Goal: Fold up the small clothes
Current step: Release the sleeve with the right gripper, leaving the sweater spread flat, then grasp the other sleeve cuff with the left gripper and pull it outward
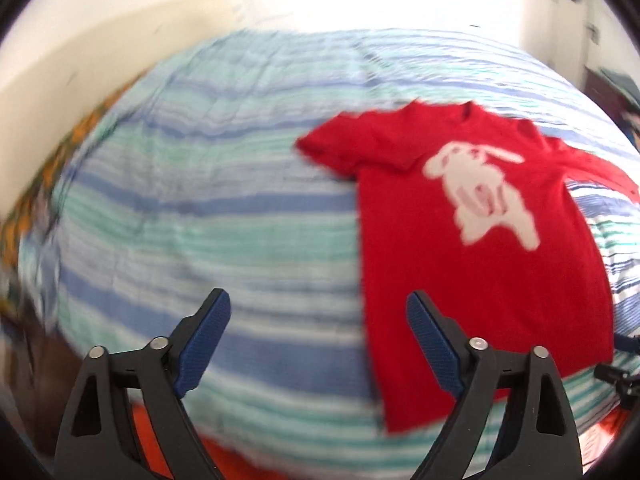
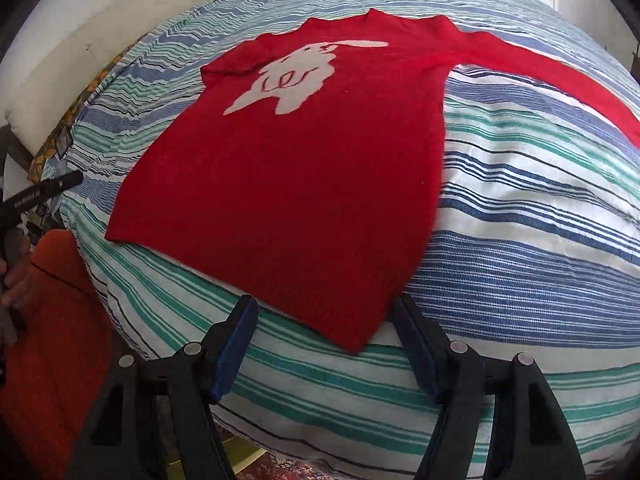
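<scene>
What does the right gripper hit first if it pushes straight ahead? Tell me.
Most likely the near hem corner of the red sweater, which lies between the open fingers of the right gripper on the striped bedcover. Depth is unclear; it might touch the cover first.

**A striped bed with one red sweater on it**

The bed is covered with a sheet of blue, green and white stripes, and the cloth shows soft wrinkles. One red sweater lies flat on it, front side up, with a white animal figure on the chest. Its neck is toward the far edge of the bed and its hem is toward the near edge. One sleeve lies stretched out to the right across the stripes; the other sleeve looks folded in at the shoulder. In the left wrist view the same sweater lies on the right part of the bed, which is blurred there.
</scene>
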`<move>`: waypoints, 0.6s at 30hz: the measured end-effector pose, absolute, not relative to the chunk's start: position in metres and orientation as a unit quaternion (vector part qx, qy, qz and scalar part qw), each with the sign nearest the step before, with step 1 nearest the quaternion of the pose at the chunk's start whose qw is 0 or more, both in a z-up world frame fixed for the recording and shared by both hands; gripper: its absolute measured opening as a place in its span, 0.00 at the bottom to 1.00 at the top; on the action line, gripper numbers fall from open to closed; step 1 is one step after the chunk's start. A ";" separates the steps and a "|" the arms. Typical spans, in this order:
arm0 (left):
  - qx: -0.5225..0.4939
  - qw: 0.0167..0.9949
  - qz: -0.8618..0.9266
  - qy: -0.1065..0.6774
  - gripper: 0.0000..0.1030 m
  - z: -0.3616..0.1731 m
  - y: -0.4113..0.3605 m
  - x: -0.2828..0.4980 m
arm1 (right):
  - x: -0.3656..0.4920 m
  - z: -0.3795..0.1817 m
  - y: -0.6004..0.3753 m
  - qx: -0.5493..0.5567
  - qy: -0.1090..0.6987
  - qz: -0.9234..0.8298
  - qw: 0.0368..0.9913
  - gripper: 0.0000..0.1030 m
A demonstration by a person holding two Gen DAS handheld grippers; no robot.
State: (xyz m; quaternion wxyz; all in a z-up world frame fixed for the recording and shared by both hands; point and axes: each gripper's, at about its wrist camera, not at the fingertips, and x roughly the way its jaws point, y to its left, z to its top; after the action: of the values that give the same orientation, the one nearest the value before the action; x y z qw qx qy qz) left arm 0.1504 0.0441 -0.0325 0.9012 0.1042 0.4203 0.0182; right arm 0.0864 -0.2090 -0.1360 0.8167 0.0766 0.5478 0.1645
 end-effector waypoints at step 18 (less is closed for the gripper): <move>0.330 0.833 0.007 0.445 0.63 -0.159 -0.066 0.389 | 0.091 -0.141 -0.212 0.104 0.552 0.178 0.808 0.78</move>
State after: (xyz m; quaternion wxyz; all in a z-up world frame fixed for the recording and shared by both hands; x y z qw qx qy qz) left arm 0.3890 -0.0656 -0.1588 0.8326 0.3299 0.4448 0.0070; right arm 0.0905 -0.2117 -0.1411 0.8079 0.1037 0.5522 0.1780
